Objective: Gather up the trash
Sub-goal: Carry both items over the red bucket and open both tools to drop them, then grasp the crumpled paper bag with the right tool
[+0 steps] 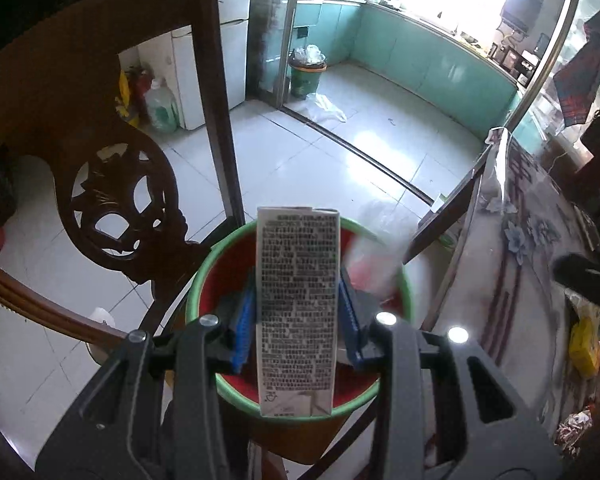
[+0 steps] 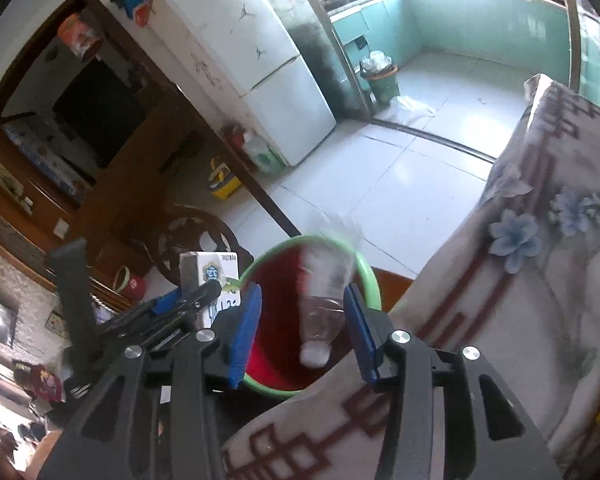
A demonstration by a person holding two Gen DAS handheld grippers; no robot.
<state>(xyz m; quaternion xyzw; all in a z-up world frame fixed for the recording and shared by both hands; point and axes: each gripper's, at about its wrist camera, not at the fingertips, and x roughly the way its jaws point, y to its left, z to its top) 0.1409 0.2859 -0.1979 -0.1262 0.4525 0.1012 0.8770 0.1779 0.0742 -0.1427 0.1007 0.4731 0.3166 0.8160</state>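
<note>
A red bin with a green rim (image 1: pixel 198 280) stands below both grippers, beside the table. My left gripper (image 1: pixel 297 286) is shut on a silver printed carton (image 1: pixel 298 304), held upright over the bin's mouth. In the right wrist view the same carton (image 2: pixel 210 270) shows at the left, above the bin's rim (image 2: pixel 370 276). My right gripper (image 2: pixel 302 291) stands open over the bin. A clear plastic bottle (image 2: pixel 324 292), blurred and cap down, hangs between its blue pads, with a wide gap to the left pad. The left wrist view catches the bottle (image 1: pixel 374 256) as a pale smear.
A carved dark wooden chair (image 1: pixel 112 200) stands left of the bin. The table with a floral cloth (image 1: pixel 532 260) is on the right, with a yellow packet (image 1: pixel 584 344) on it. Farther off are a white fridge (image 2: pixel 260 60) and a green kitchen bin (image 1: pixel 306 76).
</note>
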